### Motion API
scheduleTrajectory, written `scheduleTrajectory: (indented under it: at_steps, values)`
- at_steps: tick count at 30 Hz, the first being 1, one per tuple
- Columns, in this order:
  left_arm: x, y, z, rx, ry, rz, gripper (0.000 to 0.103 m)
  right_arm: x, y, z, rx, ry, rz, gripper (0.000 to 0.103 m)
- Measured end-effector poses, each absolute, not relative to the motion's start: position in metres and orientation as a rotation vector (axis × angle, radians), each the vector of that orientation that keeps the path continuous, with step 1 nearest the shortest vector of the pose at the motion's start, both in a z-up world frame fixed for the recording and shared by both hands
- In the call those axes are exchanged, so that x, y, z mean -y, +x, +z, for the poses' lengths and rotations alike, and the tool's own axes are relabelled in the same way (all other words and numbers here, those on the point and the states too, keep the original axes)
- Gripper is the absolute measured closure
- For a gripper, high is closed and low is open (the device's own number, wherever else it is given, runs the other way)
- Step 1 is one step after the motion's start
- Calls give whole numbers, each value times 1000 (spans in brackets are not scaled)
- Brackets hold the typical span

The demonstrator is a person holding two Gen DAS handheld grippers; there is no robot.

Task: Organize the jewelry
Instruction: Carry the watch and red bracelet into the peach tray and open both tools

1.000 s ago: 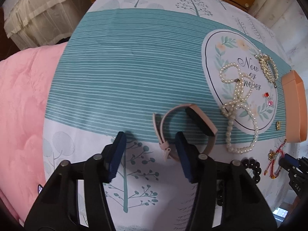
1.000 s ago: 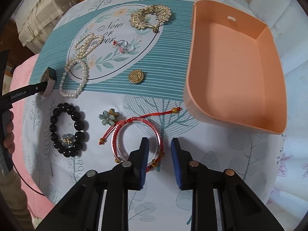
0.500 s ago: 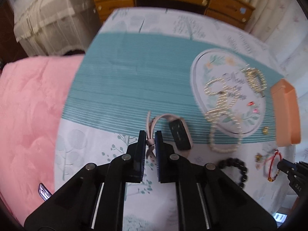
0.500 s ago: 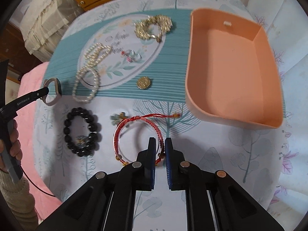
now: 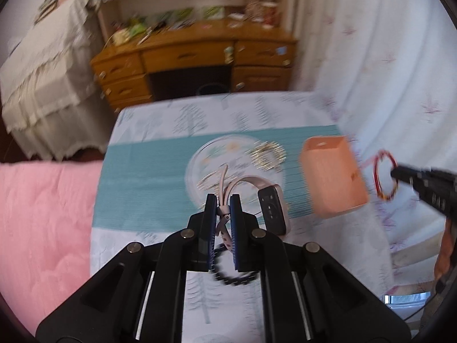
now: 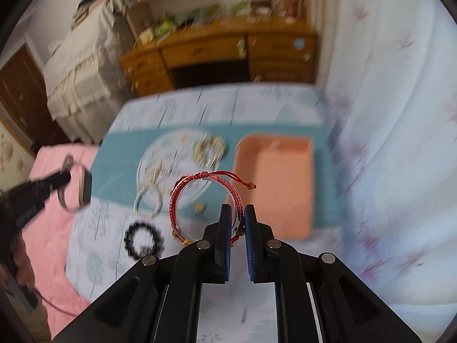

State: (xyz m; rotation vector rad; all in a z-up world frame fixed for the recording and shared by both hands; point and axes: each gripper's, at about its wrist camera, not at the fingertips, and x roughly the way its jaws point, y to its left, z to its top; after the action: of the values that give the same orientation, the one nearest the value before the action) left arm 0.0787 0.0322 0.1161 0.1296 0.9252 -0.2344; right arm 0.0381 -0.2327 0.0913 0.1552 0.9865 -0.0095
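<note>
A bedroom, blurred by motion: a wooden desk with drawers stands at the back, a white curtain hangs at right, and a pink quilt lies at left. In front is the surface, covered with a pale tree-print cloth crossed by a teal striped band. On it rests a peach tray, open side up, with nothing visible inside.

Left tongs: closed on the strap of a pink watch, which is lifted off the cloth; its dark face hangs just right of the fingers. In the right wrist view the same tongs hold the watch over the edge between quilt and surface.

Right tongs: closed on the lower right rim of a red bracelet, held upright in the air, its knotted cord trailing right toward the tray. In the left wrist view the bracelet hangs just right of the tray.

Lying on the cloth: a black bead bracelet nearest the cameras, a pearl strand beyond it, a gold piece left of the tray's far end, and a small gold item seen under the red bracelet.
</note>
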Motion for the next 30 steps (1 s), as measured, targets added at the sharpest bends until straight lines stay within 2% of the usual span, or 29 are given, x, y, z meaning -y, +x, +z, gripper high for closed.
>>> scheduleTrajectory:
  at_steps: [5,10,14,21,26,30]
  values:
    - [39,77,138,-885,149,-324,96,278,42,145,-898,161,-101,94]
    - [108,94,114,-936,147,-394,96,319,60,156,-896,178,-129,94]
    - [156,117,66,-1046,129,-436,96,344,86,120,-987,214,-109,94]
    - [195,133,-11,-1197,122,-456,96,356,135,31,-1135,286,-94,94]
    - [198,140,-34,-1229,119,-475,96,356,161,-18,-1208,294,-74,94]
    - [196,146,-41,-1235,121,-488,90,351,181,-47,-1240,295,-62,94]
